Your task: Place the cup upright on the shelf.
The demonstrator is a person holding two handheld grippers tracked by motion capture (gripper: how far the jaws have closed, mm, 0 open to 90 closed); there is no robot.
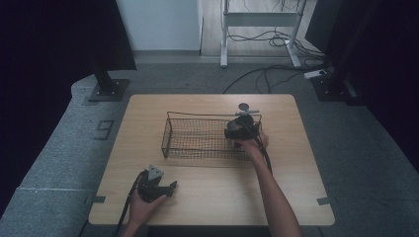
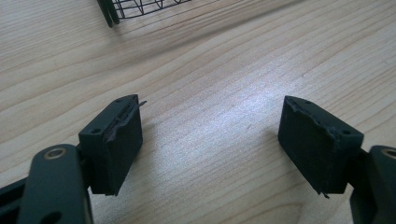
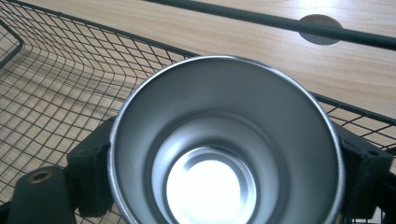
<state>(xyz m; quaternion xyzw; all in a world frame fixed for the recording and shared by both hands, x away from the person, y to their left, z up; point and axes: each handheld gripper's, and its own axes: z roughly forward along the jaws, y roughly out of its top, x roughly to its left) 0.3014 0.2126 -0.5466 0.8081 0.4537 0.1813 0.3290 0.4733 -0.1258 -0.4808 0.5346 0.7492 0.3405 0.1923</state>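
Steel cup sits closest, mouth toward my right claw's camera, clamped by its 2 jaws across the outer wall so the rim stays round and the inside stays clear. I carry it over the right end of the wire basket, my right claw just above the mesh; gripping from the sides should let me lower it without catching the wires. My left claw rests on the near left of the table, jaws spread wide and grasping nothing, well apart from the basket so it does not crowd the other arm's path.
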